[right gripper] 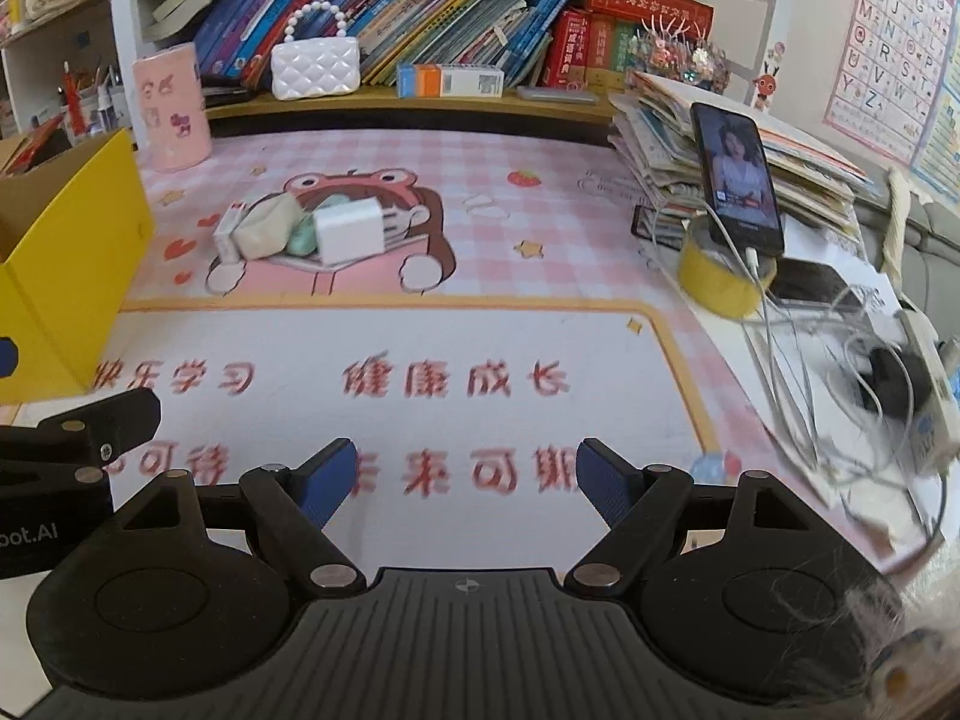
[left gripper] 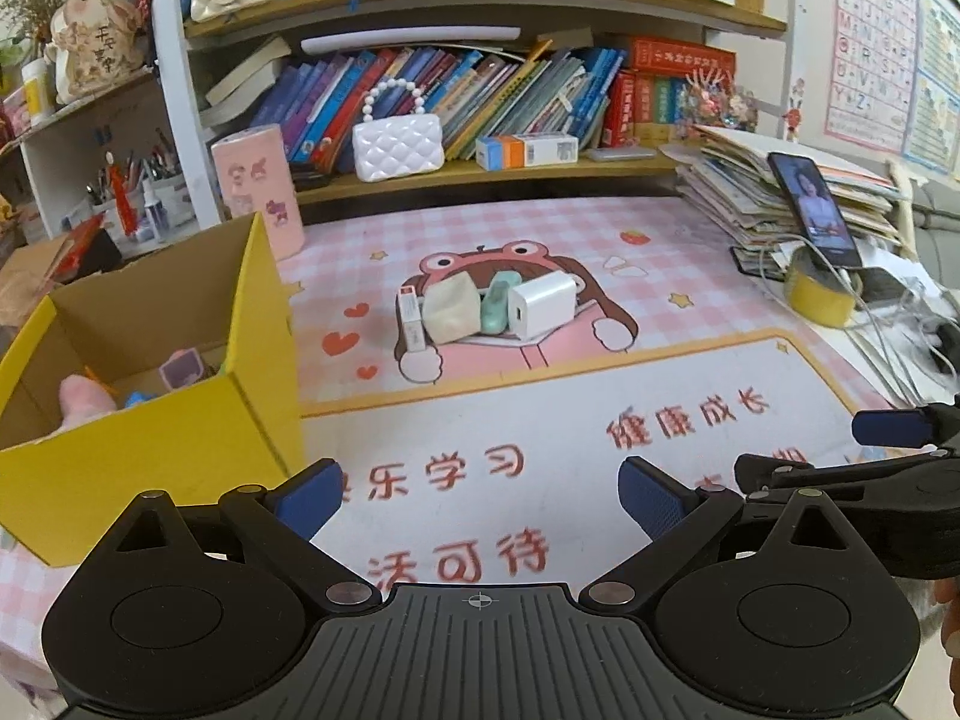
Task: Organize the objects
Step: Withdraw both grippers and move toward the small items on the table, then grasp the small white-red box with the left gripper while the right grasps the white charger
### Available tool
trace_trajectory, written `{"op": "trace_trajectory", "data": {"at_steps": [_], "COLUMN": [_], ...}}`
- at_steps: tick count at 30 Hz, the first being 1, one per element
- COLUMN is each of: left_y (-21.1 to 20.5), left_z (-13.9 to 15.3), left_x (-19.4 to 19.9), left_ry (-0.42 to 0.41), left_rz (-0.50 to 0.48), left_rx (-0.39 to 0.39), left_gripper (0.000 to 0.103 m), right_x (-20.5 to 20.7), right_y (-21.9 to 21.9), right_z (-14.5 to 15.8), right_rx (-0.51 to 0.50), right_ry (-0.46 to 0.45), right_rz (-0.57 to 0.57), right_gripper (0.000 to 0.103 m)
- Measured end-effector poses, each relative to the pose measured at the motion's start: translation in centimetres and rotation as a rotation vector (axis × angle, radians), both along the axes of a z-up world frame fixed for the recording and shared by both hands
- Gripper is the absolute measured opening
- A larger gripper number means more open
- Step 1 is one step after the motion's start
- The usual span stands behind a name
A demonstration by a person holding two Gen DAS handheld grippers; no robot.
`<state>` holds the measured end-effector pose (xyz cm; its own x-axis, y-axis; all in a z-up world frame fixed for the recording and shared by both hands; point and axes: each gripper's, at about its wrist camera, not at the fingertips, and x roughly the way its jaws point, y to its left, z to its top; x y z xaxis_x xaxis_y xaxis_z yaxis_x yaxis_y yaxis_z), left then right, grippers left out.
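Four small items (left gripper: 489, 315) remain clustered mid-frame on the desk (left gripper: 540, 420). Both hand-held grippers, left (left gripper: 480, 498) and right (right gripper: 462, 483), are spread, empty. Next: reach, pinch one, carry to yellow box (left gripper: 150, 444).

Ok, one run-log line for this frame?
left gripper: open, empty | right gripper: open, empty | white charger, three other small items: clustered on mat | yellow box: partly filled

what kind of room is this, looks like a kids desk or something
Most likely a child's study desk at home: shelves crammed with books, an alphabet chart on the wall, and a pink cartoon desk mat with a yellow box of small toys.
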<state>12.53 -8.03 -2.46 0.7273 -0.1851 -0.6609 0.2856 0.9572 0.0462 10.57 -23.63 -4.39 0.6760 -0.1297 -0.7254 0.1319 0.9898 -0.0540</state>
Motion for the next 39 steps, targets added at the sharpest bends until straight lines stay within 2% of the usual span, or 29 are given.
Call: {"op": "trace_trajectory", "data": {"at_steps": [7,11,16,18,20,21,23,25,31,39], "left_y": [-1.8,-2.2,-2.1,-2.0,-2.1,-2.3,-2.7,-3.0,-3.1,-2.6], "left_z": [0.5,1.1,1.5,1.4,1.0,0.7,0.0,-0.5,-2.4,-4.5], "left_x": [2.6,4.8,8.3,9.8,11.1,11.9,13.2,14.3,17.6,21.4], "left_ry": [-0.019,-0.047,-0.042,-0.031,-0.022,-0.015,0.000,0.014,0.058,0.115], "left_rz": [0.042,0.102,0.182,0.208,0.225,0.232,0.234,0.229,0.274,0.309], "left_rx": [-0.010,-0.011,-0.039,-0.057,-0.055,-0.044,-0.033,-0.033,-0.022,0.008], "left_gripper": [0.100,0.098,0.097,0.091,0.077,0.074,0.059,0.051,0.049,0.041], "right_x": [3.2,5.2,7.8,9.0,10.2,10.8,12.1,13.1,16.1,19.9], "right_y": [-1.8,-2.1,-2.1,-2.0,-1.8,-1.6,-1.2,-0.9,-0.1,0.2], "right_z": [-0.1,-0.2,-0.7,-0.9,-1.1,-1.2,-1.4,-1.6,-2.6,-3.7], "right_rx": [0.019,0.015,0.011,0.019,0.022,0.021,0.016,0.014,0.028,0.081], "right_ry": [-0.021,-0.050,-0.070,-0.073,-0.081,-0.087,-0.102,-0.116,-0.135,-0.111], "right_rz": [0.069,0.131,0.201,0.226,0.252,0.267,0.303,0.336,0.415,0.409], "right_gripper": [0.078,0.077,0.077,0.076,0.076,0.076,0.076,0.076,0.072,0.072]}}
